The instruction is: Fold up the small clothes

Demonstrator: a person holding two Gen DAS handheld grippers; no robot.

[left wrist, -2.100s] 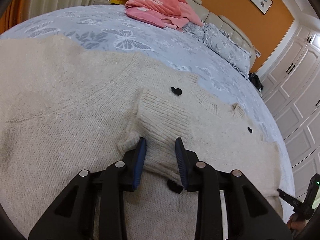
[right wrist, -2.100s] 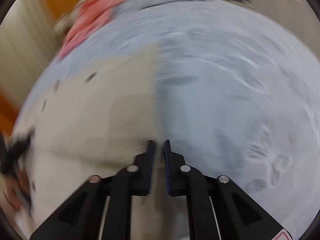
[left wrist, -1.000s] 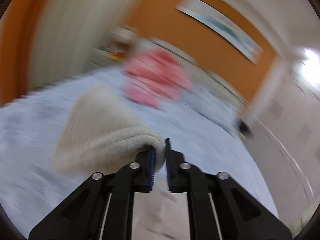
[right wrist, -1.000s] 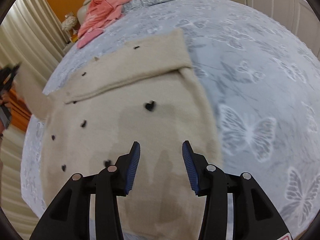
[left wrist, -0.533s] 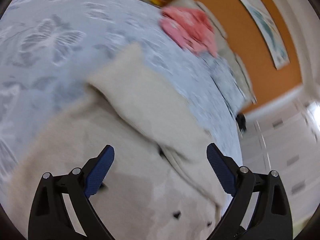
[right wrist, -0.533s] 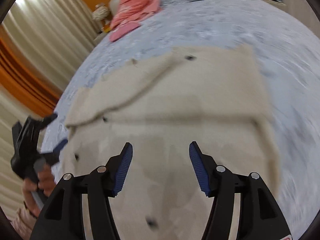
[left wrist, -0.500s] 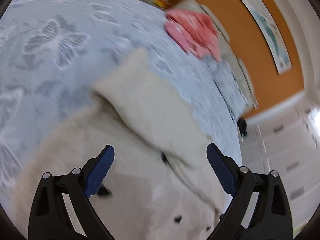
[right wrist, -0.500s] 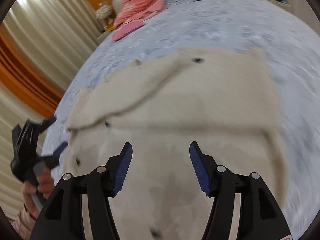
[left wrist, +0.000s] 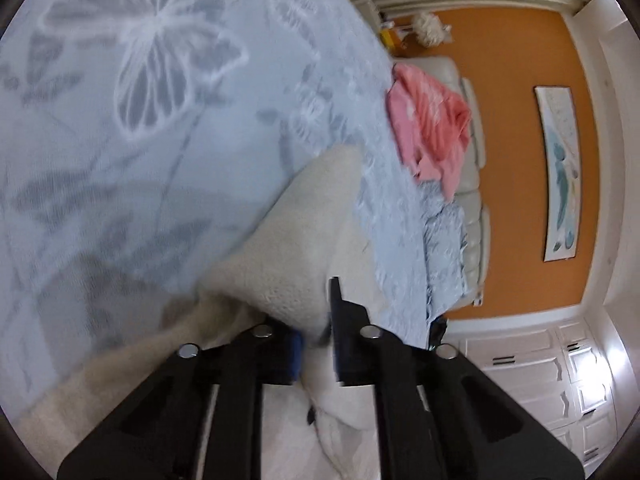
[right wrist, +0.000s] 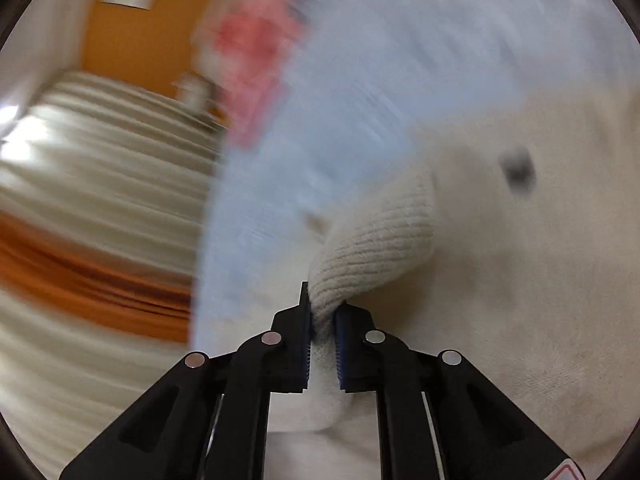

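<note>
A cream knit sweater [left wrist: 296,248] with small black hearts lies on the blue butterfly bedspread [left wrist: 132,92]. My left gripper [left wrist: 316,320] is shut on a fold of the sweater, which drapes over the left finger and lifts off the bed. In the right wrist view my right gripper [right wrist: 322,320] is shut on a ribbed edge of the same sweater [right wrist: 380,236]; the rest of it spreads to the right with a black heart [right wrist: 518,172]. The right wrist view is motion-blurred.
A pink garment [left wrist: 432,132] lies at the head of the bed by the grey headboard [left wrist: 476,184]. Patterned pillows [left wrist: 444,256], an orange wall with a picture [left wrist: 562,172] and white cupboards [left wrist: 540,364] are beyond. Curtains [right wrist: 100,160] are left in the right wrist view.
Both grippers were open above the spread sweater half a second ago. Both have closed on sweater edges and lifted them, and both views have rotated.
</note>
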